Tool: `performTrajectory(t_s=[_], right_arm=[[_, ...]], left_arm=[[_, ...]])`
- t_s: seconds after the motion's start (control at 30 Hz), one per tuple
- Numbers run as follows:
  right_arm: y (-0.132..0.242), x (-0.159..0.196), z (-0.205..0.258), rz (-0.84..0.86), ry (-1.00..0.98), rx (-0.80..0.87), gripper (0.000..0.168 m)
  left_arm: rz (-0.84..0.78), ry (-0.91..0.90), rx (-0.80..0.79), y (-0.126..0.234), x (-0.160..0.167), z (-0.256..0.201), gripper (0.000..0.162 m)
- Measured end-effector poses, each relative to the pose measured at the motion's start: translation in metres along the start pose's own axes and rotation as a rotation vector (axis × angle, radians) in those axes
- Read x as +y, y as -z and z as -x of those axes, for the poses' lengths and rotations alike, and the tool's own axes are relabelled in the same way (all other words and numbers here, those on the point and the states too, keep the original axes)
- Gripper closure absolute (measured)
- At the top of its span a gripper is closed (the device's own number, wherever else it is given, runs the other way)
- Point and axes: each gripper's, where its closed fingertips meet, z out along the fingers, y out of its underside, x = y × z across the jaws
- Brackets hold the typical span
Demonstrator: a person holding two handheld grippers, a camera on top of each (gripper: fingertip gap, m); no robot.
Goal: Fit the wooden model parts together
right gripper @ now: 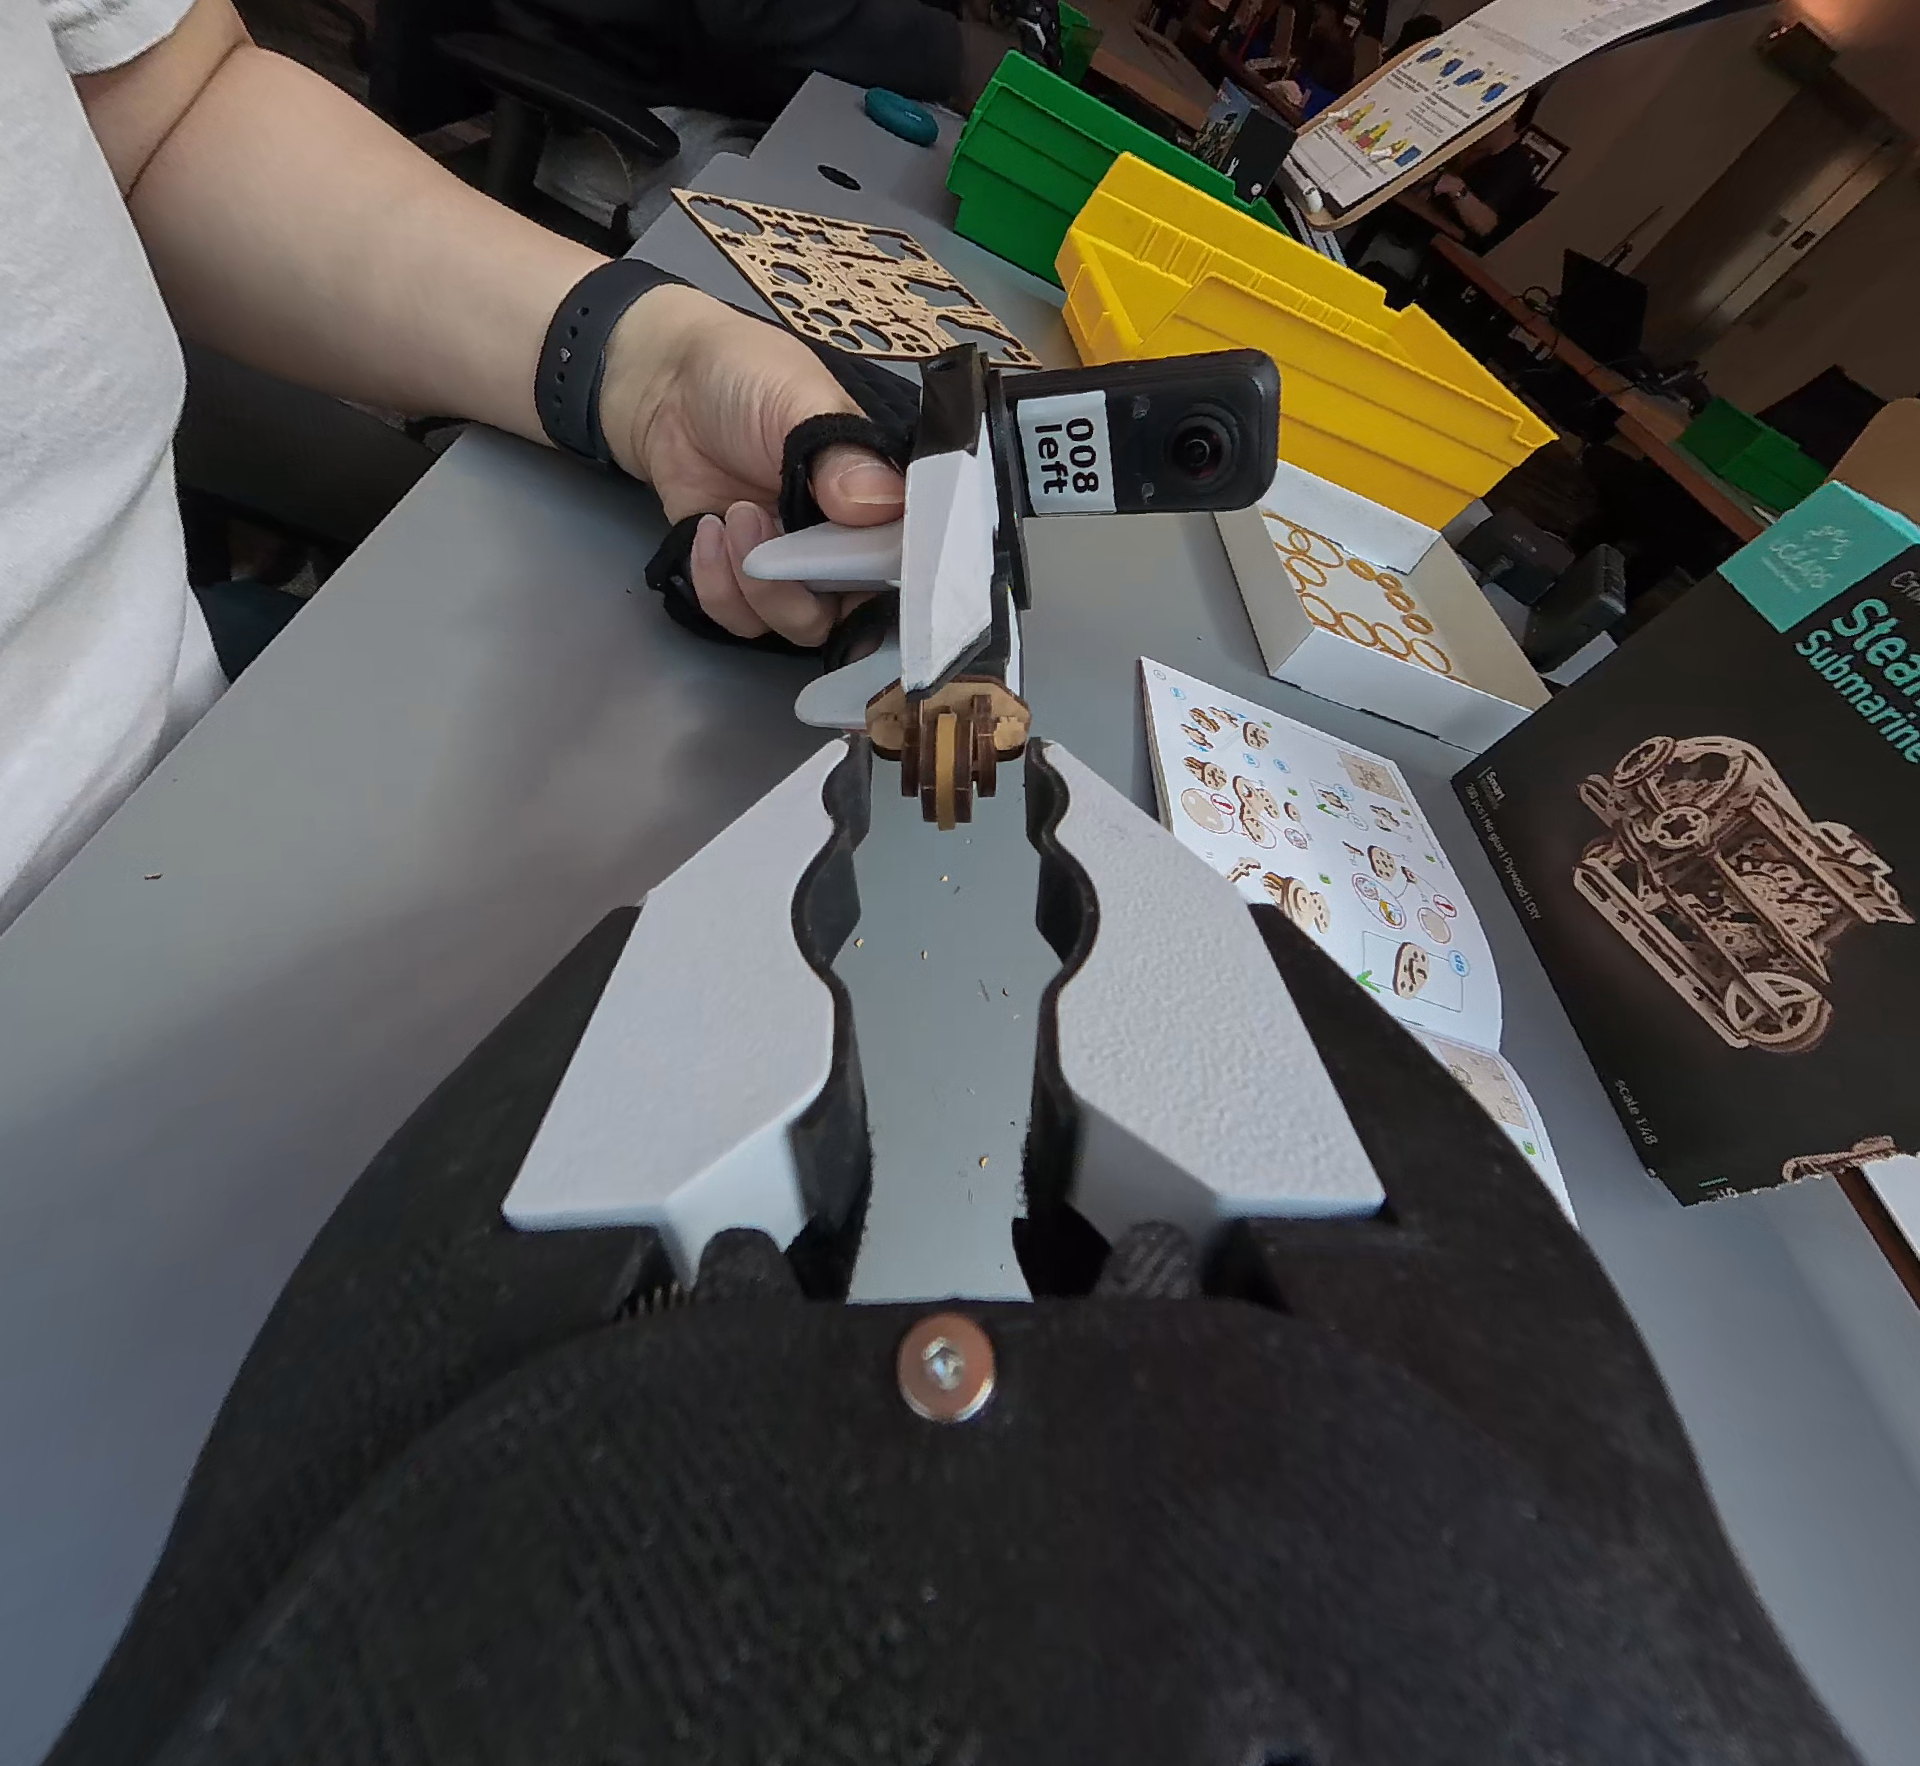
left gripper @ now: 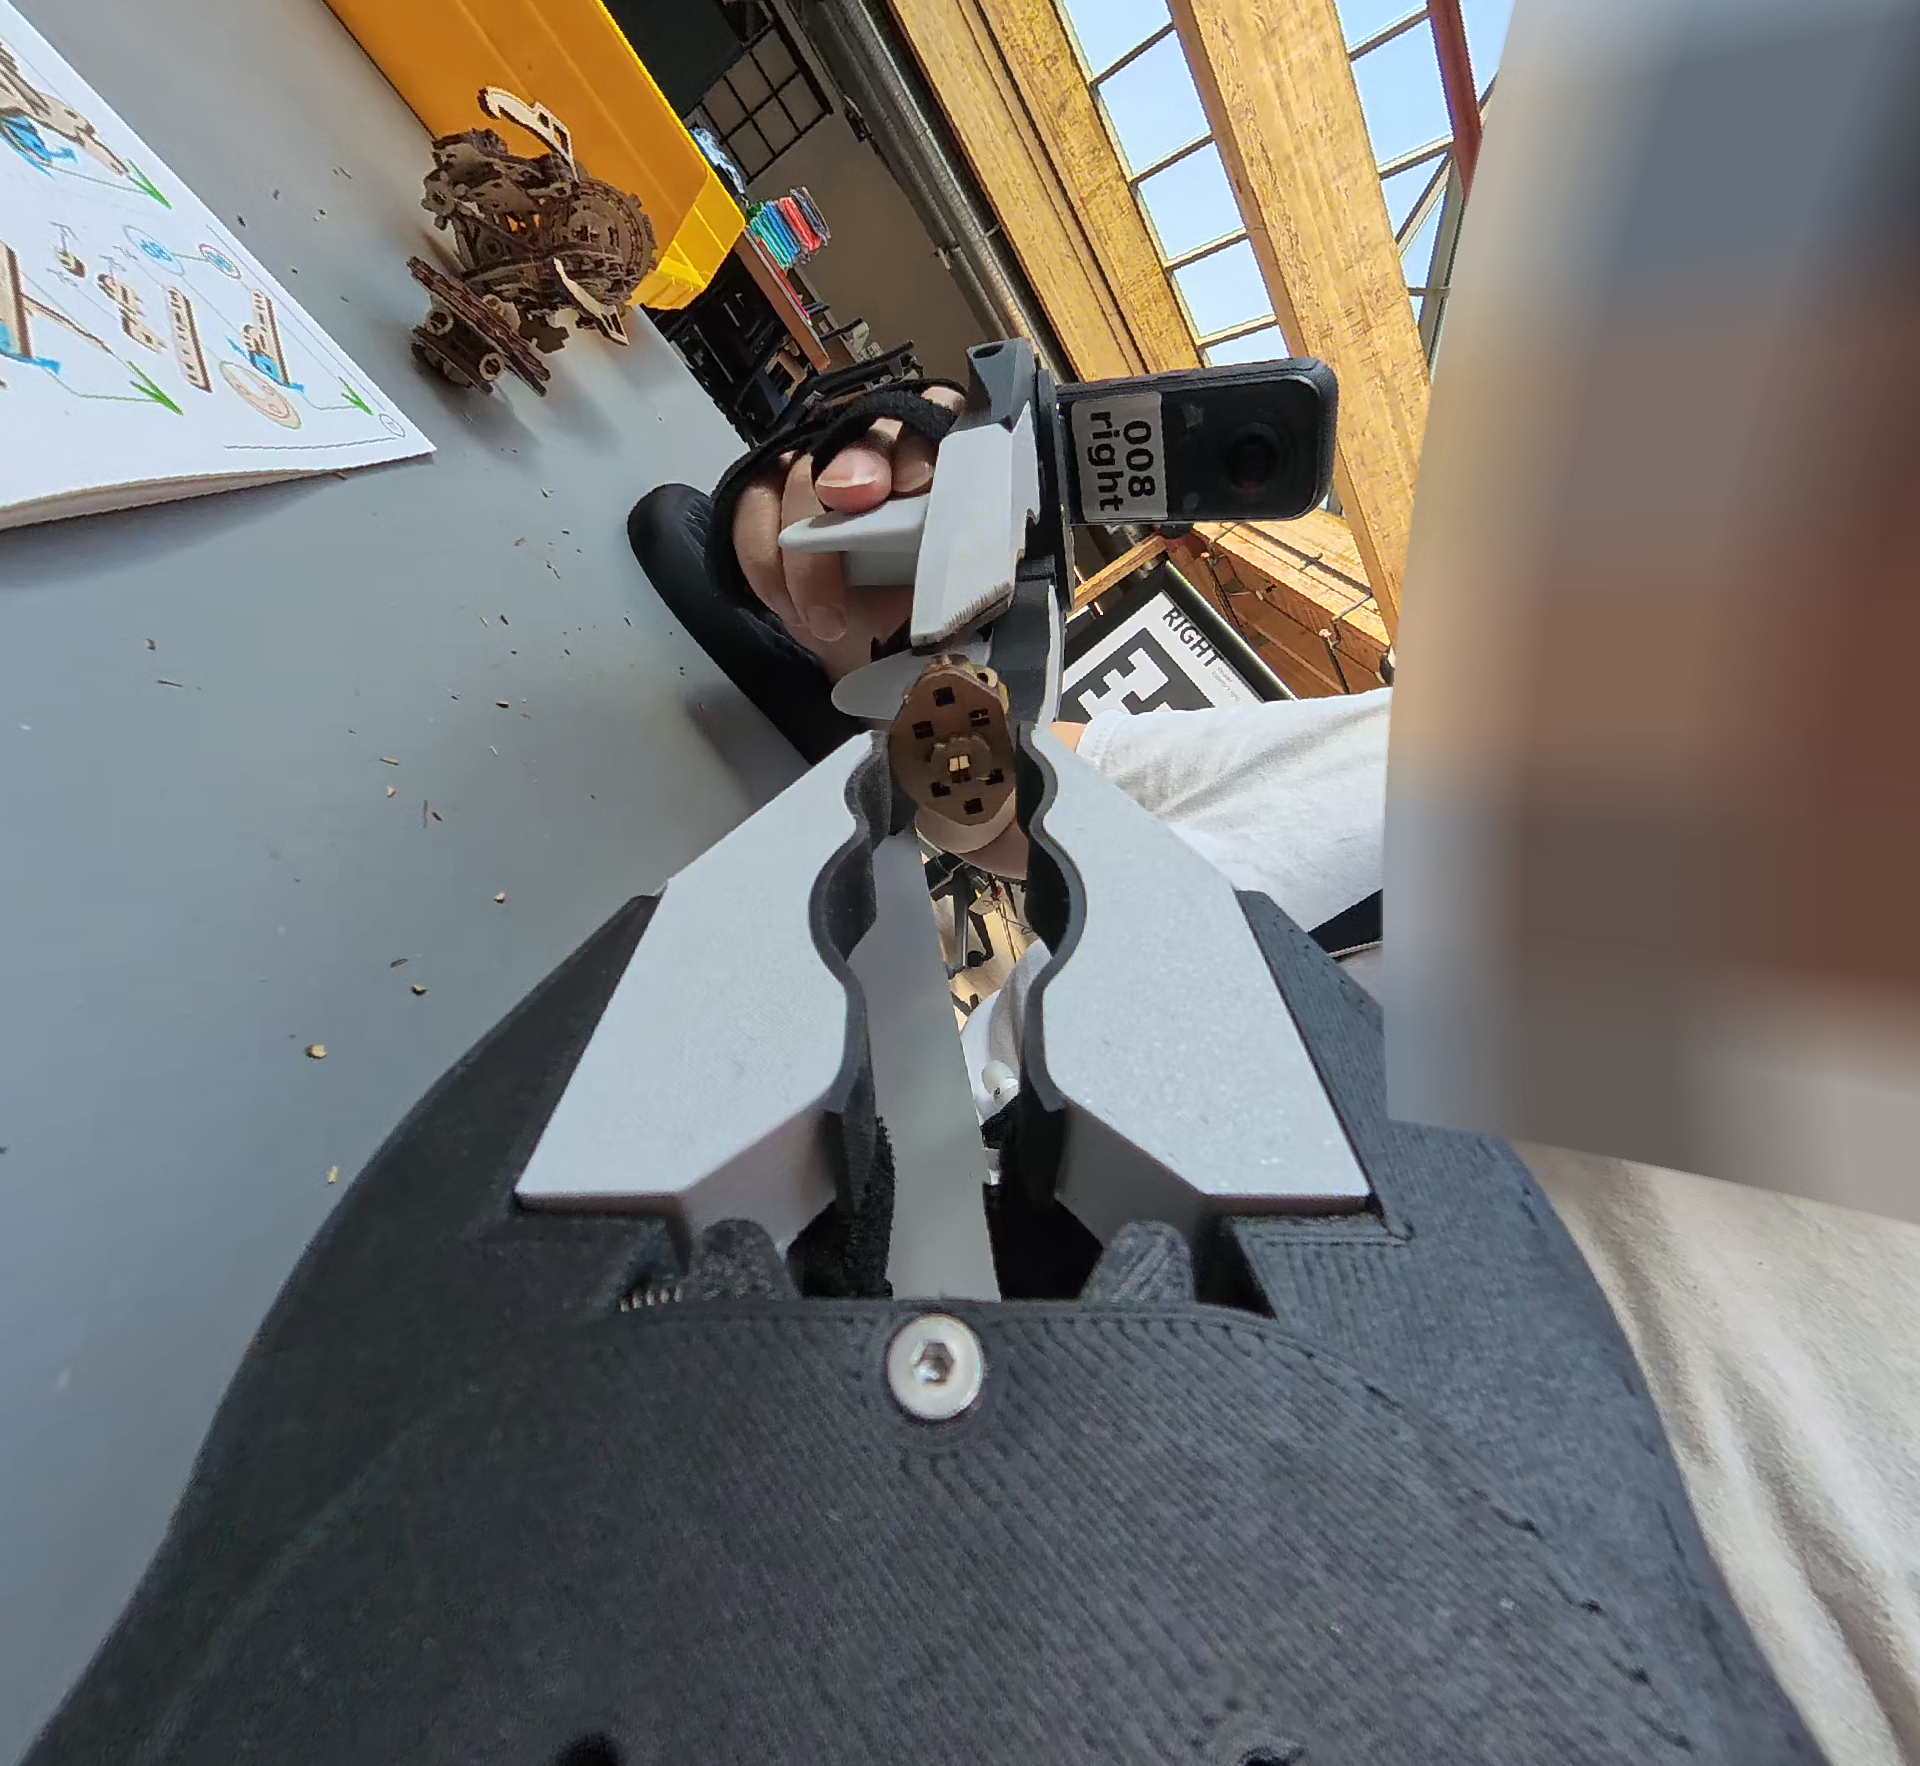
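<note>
I hold the small wooden part (left gripper: 954, 760) up in the air between my two tools, above the grey counter (left gripper: 260, 781). My left hand-held gripper (left gripper: 951, 760) is clenched on it: its two fingertips press the part's sides, and from this side I see a flat oval face with small square holes. My right hand-held gripper (right gripper: 943, 760) meets it from the opposite side; here the part (right gripper: 943, 760) shows as a stack of thin discs on edge, sitting between the fingertips, which stand just beside it, but I cannot tell whether they press it or merely flank it. In the left wrist view my right tool's narrow tip comes down onto the top of the part. On the counter, well apart from my hands, sit a half-built wooden model (left gripper: 530, 251) and an open instruction booklet (left gripper: 156, 314), with a yellow bin (left gripper: 488, 23) behind them. The right wrist view also shows a punched-out plywood sheet (right gripper: 842, 282), a white tray (right gripper: 1382, 667) and a dark box (right gripper: 1725, 864).
</note>
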Motion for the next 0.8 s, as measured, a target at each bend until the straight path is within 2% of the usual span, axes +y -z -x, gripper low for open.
performTrajectory(t_s=[0.03, 0.33, 0.8], right_arm=[[0.0025, -0.0002, -0.0010, -0.002, 0.001, 0.003, 0.140], [0.0067, 0.0013, -0.0002, 0.007, 0.018, -0.007, 0.153], [0.0053, 0.0015, 0.0000, 0.017, 0.023, -0.001, 0.155]], left_arm=[[-0.002, 0.000, -0.005, 0.0004, -0.0005, 0.0007, 0.141], [0.001, -0.002, -0.013, 0.0005, 0.0000, 0.0015, 0.141], [-0.007, -0.001, -0.006, 0.0008, -0.0008, 0.0002, 0.141]])
